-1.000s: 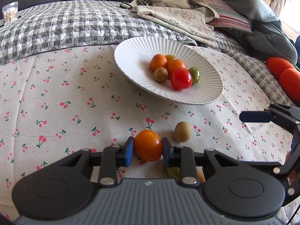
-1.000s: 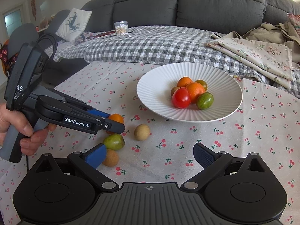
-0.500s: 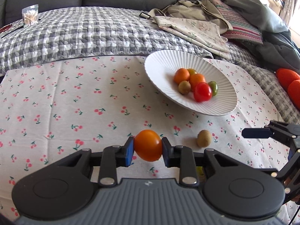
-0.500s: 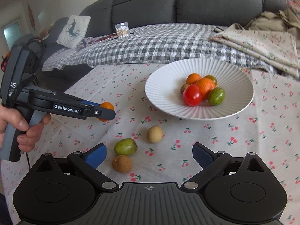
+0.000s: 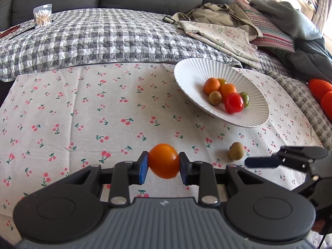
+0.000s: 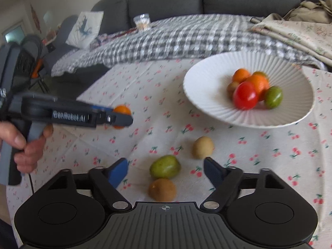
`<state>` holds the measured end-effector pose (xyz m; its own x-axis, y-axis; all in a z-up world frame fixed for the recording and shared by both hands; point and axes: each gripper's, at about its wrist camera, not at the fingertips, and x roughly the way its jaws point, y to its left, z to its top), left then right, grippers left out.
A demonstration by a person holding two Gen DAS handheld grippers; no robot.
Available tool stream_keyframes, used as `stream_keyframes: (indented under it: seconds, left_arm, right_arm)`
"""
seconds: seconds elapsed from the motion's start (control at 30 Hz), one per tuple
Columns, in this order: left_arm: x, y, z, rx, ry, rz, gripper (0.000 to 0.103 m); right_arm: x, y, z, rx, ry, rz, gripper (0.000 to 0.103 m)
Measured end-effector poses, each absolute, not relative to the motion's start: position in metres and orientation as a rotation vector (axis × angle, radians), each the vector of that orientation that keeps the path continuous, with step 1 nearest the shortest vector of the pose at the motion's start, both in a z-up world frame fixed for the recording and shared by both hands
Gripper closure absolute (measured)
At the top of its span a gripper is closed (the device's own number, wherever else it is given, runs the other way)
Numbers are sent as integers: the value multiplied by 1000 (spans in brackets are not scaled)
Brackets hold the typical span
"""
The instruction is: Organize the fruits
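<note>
Left jaws clamped on orange fruit (image 5: 163, 161), now raised clear of cloth (image 5: 83, 112), no longer resting as a second ago; next, across to plate (image 5: 193, 72). Right gripper (image 6: 166, 171) wide open, empty, moved in over green fruit (image 6: 165, 166).

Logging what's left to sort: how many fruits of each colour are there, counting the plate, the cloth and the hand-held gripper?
Orange fruits: 3
Red fruit: 1
Green fruits: 3
Brown or tan fruits: 3
Total: 10
</note>
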<state>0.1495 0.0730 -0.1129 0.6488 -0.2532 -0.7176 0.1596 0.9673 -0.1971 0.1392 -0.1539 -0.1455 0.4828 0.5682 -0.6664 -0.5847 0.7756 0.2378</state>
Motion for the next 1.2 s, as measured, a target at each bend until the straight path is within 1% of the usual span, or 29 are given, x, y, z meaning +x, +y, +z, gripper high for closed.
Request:
stream_keyframes:
  seconds: [0.03,0.07,0.17,0.23,0.4,1.2]
  left_arm:
    - [150,73,-113,-120,834,-235,74]
    - [150,73,-114,-120,835,-235,74]
    - [149,71,-115,-114,839,-237,74]
    - [149,69,-115,-107,837,-239,74]
    - [151,66,-114,-104,833,-242,74]
    - [164,29,-89,-81,749,-309,74]
  right_arm:
    - [139,-152,-148,-30,807,702,36]
    - [139,-150,-150,-30,810,701,38]
    - [141,-150,-151,-16,815,698,52]
    - [140,-148,-151,-37,811,696,69]
    - [134,-153,-145,-61,772,703,69]
    - [140,-219,-93,25,587,637,69]
